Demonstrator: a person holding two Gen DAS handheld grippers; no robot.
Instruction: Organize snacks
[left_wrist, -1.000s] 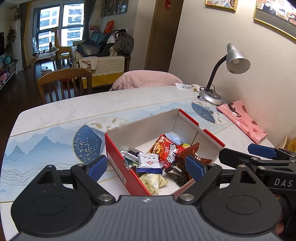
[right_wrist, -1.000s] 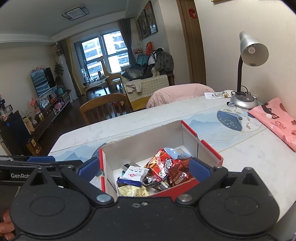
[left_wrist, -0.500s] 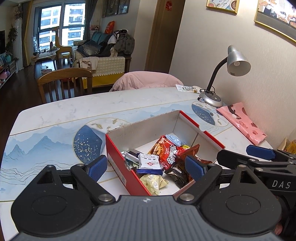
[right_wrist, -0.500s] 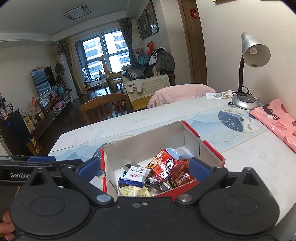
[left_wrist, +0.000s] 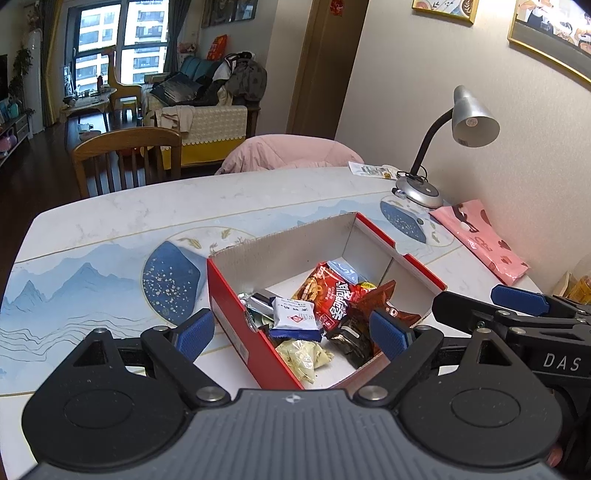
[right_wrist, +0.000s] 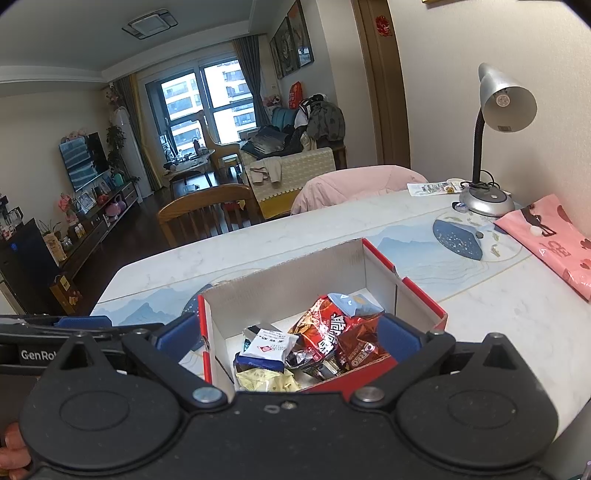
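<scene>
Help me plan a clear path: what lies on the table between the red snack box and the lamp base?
In the right wrist view, only the table's painted dark-blue patch lies between the red box and the lamp base; the pink bag sits off to the right.

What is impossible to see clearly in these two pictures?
- Box near wall and floor: both views, covered by the tool bodies.
- Snacks under the red bag: buried in the pile.
- Yellow packet: left view, cut off by the right edge.
- Paper by the lamp: print too small.
- Left tool, right tool: both open, holding nothing.
</scene>
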